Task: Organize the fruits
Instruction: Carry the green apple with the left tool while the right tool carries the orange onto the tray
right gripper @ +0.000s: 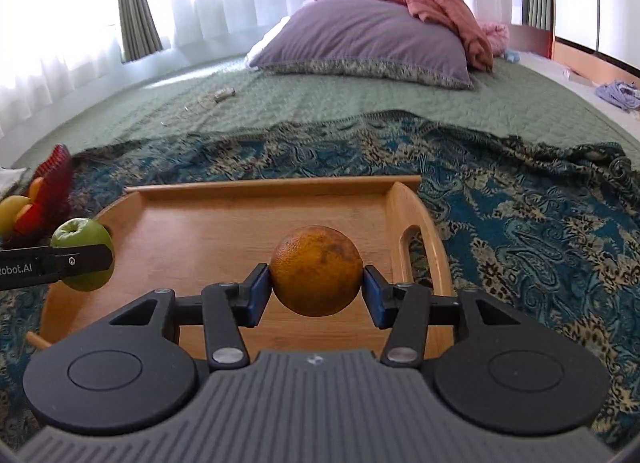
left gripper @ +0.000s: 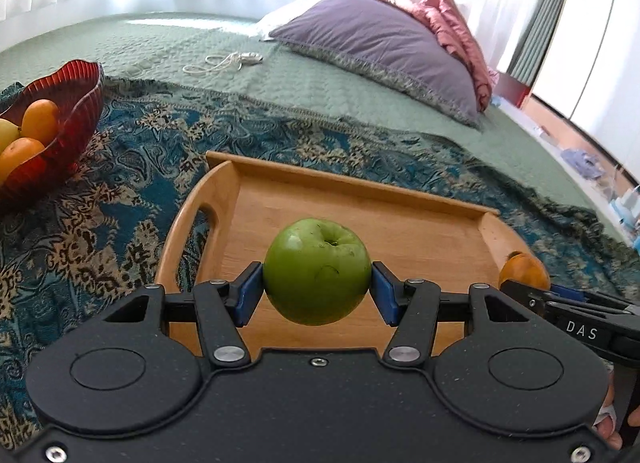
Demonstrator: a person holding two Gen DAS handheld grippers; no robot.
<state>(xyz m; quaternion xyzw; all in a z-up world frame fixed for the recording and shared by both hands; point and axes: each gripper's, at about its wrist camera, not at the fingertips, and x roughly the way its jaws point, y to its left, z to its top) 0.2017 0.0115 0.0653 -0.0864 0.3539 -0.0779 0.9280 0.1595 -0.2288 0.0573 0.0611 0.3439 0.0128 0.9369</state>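
My left gripper (left gripper: 317, 287) is shut on a green apple (left gripper: 317, 269) and holds it above the wooden tray (left gripper: 400, 215). My right gripper (right gripper: 316, 289) is shut on a brownish orange (right gripper: 316, 275) above the same tray (right gripper: 208, 231). The apple also shows at the left of the right wrist view (right gripper: 82, 237), and the orange at the right of the left wrist view (left gripper: 524, 269). A red glass bowl (left gripper: 80, 111) with oranges and a yellow fruit stands at the far left; it also shows in the right wrist view (right gripper: 54, 179).
The tray lies on a blue patterned throw (right gripper: 520, 223) over a green quilted bed (left gripper: 200, 47). A purple pillow (left gripper: 380, 43) with pink bedding lies at the back. A white cord (left gripper: 220, 63) lies on the quilt. The bed's right edge drops to the floor.
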